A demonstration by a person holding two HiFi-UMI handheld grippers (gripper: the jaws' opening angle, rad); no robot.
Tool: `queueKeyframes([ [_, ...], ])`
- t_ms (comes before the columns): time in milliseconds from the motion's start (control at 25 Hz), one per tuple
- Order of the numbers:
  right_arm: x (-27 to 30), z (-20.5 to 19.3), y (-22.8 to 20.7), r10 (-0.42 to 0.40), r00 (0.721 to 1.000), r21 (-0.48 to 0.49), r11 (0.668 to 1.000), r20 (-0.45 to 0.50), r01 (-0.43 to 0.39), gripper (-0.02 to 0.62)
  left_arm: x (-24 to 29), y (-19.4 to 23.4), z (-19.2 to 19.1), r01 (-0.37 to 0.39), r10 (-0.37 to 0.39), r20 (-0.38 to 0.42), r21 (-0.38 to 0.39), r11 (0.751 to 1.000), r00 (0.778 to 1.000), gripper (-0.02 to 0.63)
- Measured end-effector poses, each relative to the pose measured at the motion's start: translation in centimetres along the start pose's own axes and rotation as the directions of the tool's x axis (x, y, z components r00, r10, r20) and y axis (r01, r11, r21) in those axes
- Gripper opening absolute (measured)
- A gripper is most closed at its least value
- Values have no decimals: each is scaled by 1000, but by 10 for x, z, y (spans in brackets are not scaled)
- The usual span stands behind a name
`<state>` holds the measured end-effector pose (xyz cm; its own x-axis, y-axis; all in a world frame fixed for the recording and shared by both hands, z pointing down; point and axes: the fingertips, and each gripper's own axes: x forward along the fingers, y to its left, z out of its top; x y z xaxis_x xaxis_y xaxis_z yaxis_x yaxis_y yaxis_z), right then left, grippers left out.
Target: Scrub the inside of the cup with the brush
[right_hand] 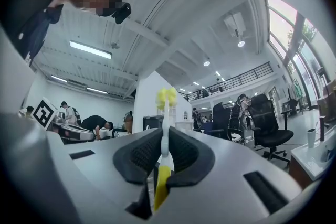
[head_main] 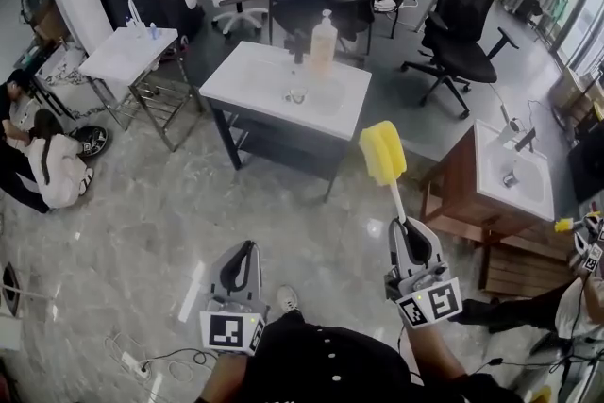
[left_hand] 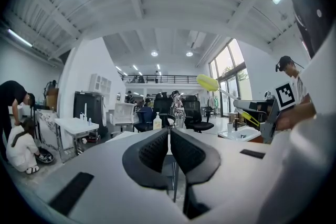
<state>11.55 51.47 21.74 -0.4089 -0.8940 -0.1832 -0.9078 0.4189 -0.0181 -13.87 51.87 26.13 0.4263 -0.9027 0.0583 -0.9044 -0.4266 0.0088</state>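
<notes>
Jaws first, from the head view: left gripper [head_main: 242, 260] pressed shut with nothing in it, right gripper [head_main: 409, 236] clamped on the white handle of the brush [head_main: 382, 152], yellow sponge head up and pointing far, toward the white sink table [head_main: 236, 78]. No cup to be picked out on that table or anywhere else; only a soap bottle [head_main: 324, 41] at its far edge. Well apart from the table, over bare floor [head_main: 170, 203].

Left gripper view: pads [left_hand: 152, 152] together, empty, levelled at the same table; brush head off to the right.

Right gripper view: handle pinched squarely between the pads, sponge straight ahead, slightly raised.

Judged as approach only, with no scrubbing yet. Best to find the cup before anything else, open the left jaws early, take the cup by its wall and hold it steady, tilted toward the brush; then feed the sponge in along the cup's axis and twist, without loosening the right grip.
</notes>
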Motion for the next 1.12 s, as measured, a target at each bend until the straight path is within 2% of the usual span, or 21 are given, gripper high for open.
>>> queueKeyframes([
  [400, 79, -11, 5, -16, 1000, -11, 1000, 11, 16, 44, 53, 66, 8, 20, -20, 21, 4, 1000, 1000, 38],
  [560, 90, -21, 5, -28, 1000, -4, 1000, -6, 28, 44, 69, 73, 6, 47, -47, 21, -5, 999, 999, 38],
  [760, 103, -37, -2, -44, 999, 7, 999, -29, 45, 44, 86, 85, -14, 57, -57, -31, -7, 998, 998, 38],
  [880, 114, -45, -10, -45, 998, 9, 999, -43, 46, 44, 101, 84, -13, 64, -64, -21, -27, 998, 998, 38],
  [1120, 161, -57, -37, -33, 999, 20, 999, -34, 34, 44, 141, 108, -18, 35, -34, -49, 1, 999, 998, 38],
])
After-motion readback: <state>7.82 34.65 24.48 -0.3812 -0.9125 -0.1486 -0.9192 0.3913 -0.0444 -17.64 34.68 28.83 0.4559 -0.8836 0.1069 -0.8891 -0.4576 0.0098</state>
